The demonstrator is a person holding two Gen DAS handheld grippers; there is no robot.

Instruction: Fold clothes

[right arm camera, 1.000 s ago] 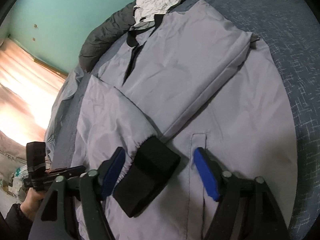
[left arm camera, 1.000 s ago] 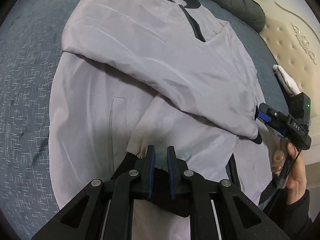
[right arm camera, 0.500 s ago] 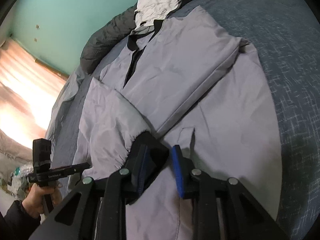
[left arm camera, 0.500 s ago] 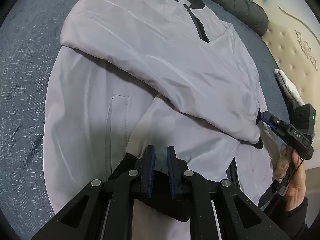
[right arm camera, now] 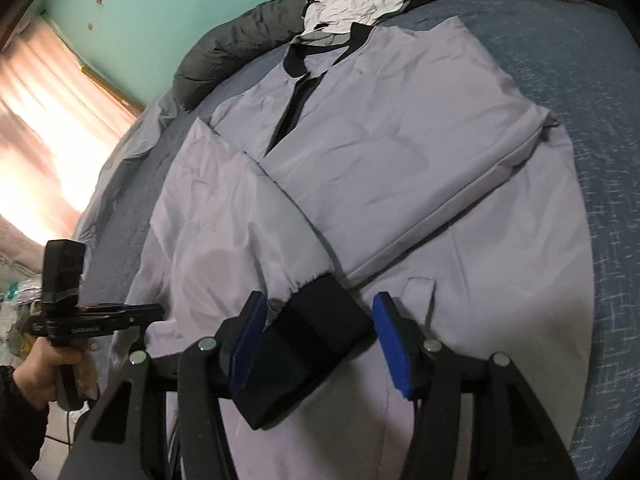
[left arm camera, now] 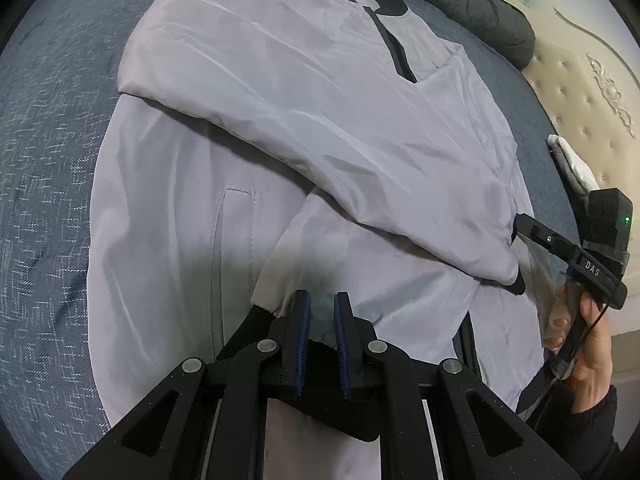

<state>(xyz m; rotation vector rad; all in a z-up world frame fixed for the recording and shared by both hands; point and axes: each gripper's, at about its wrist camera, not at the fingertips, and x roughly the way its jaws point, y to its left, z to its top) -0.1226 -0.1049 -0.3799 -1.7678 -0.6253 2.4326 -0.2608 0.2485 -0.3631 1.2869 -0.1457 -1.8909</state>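
While R tongs (right arm camera: 316,340) open round black cuff (right arm camera: 316,332) | L tongs (left arm camera: 321,316) clamped on sleeve (left arm camera: 360,276) | lay cuffs flat on jacket (left arm camera: 168,208).

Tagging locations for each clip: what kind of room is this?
Most likely a bedroom. The grey jacket lies spread on a blue-covered bed with a tufted cream headboard, and a curtained window sits in a teal wall.
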